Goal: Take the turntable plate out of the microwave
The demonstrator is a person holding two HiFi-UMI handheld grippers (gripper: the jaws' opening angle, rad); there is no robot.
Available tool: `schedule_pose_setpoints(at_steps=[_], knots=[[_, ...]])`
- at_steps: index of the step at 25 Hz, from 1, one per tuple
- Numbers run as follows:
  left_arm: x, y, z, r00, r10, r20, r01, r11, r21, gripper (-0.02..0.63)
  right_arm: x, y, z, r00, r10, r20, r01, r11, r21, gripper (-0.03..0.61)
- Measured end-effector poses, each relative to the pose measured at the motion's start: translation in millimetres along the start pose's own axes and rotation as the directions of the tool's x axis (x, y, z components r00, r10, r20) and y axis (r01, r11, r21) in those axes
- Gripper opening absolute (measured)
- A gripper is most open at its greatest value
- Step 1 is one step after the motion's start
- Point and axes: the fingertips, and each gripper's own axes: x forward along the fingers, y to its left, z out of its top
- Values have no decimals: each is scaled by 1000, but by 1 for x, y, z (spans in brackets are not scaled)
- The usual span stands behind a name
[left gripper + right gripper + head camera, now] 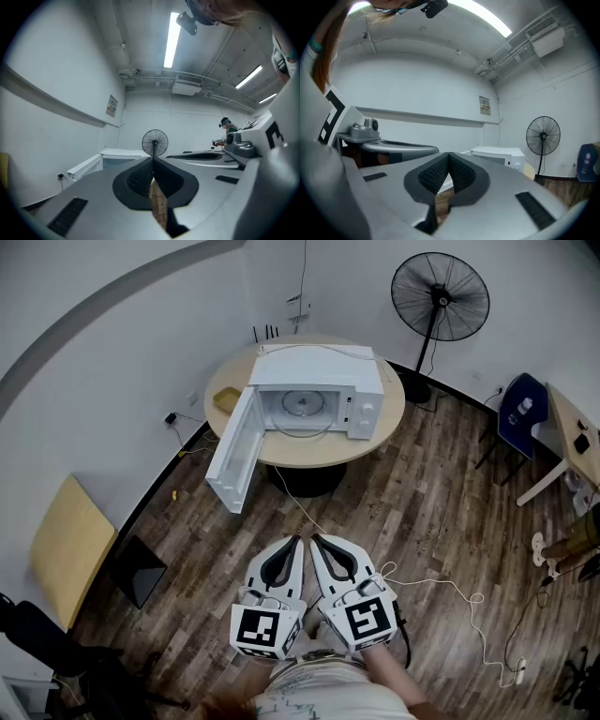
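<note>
I hold both tools close in front of my body, side by side and level. My left gripper point(296, 541) has its jaws pressed together with nothing between them, and my right gripper point(317, 539) is closed and empty in the same way. So I judge that the task is only at its start: the approach to the oven is not yet made. Between me and the goal lies the dark wooden plank floor point(422, 512). Beyond it stands the round light-wood table point(309, 454). The white door of the oven point(236, 451) is swung fully open and reaches out past the near-left edge of the table towards me. The white box-shaped microwave point(323, 381) sits in the middle of the table and covers most of it. The round clear glass turntable plate point(302, 407) lies flat on the floor of the open cavity, well apart from both jaws and straight ahead of them. For the next move I think I must step forward, open one pair of jaws, and bring them level into the cavity to the near rim of the plate. Behind the table, at its far-right side, stands a black pedestal fan point(441, 296).
</note>
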Motion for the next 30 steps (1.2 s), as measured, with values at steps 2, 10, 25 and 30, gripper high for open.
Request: schedule_pose_setpoints(at_steps=[2, 10, 25, 30], knots=[[-1, 0, -1, 1000, 7, -7, -7, 1000, -3, 12, -4, -3, 2, 1000, -7, 29, 6, 999, 31, -9], [11, -14, -6, 1000, 20, -13, -20, 1000, -20, 12, -17, -33, -1, 998, -31, 50, 29, 999, 31, -9], [54, -32, -14, 997, 78, -29, -78, 997, -4, 12, -14, -79, -10, 998, 25, 50, -27, 999, 34, -9], [70, -25, -19, 996, 71, -45, -72, 997, -12, 12, 1, -88, -15, 999, 27, 41, -29, 998, 47, -9]])
